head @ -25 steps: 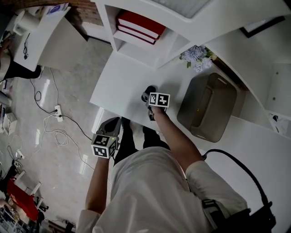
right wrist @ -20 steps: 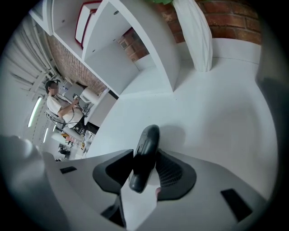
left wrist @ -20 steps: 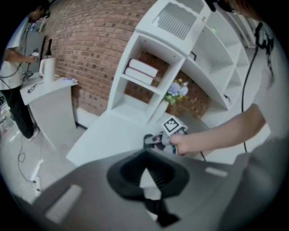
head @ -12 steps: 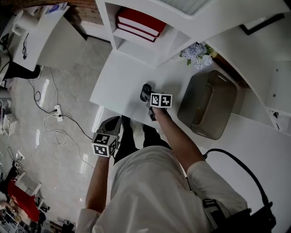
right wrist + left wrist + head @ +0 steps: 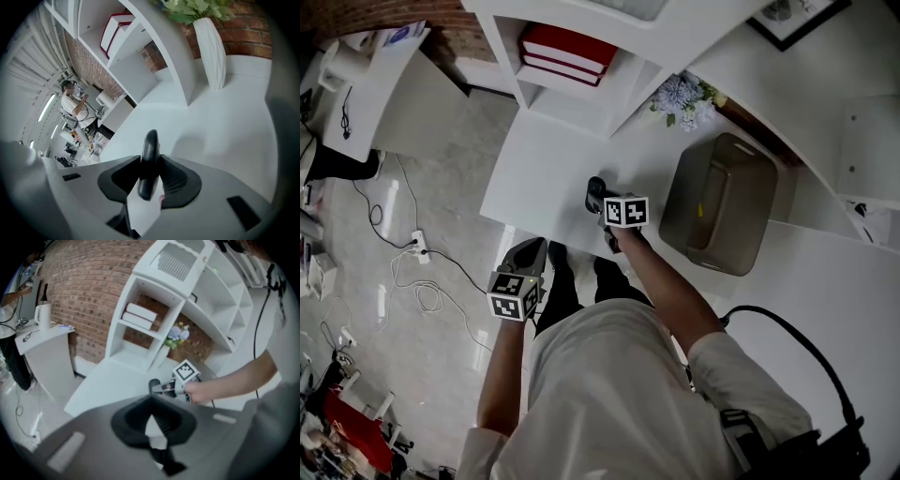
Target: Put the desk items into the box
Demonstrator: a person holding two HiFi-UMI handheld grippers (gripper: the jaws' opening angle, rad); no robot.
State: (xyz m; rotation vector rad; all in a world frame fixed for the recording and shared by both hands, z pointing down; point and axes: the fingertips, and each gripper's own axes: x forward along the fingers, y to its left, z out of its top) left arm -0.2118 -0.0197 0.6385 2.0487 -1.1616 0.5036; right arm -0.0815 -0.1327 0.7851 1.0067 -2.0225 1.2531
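A black computer mouse [image 5: 150, 140] stands on edge between the pads of my right gripper [image 5: 150, 163], a little above the white desk [image 5: 544, 169]. The jaws have just been closing and are shut on it. From the head view the mouse [image 5: 596, 192] shows just ahead of the right gripper [image 5: 604, 202]. The grey-brown open box [image 5: 717, 216] stands on the desk to the right of that gripper. My left gripper [image 5: 534, 253] hangs off the desk's near edge, over the floor. Its pads meet at the tips with nothing between them [image 5: 150, 401].
A white vase of flowers [image 5: 211, 47] stands behind the box by the white shelf unit, which holds red books [image 5: 562, 49]. Cables and a power strip [image 5: 417, 246] lie on the floor at left. A person [image 5: 75, 105] stands far off by a side table.
The right gripper's jaws came together on the mouse, and it has risen slightly off the desk. The left gripper has stayed where it was.
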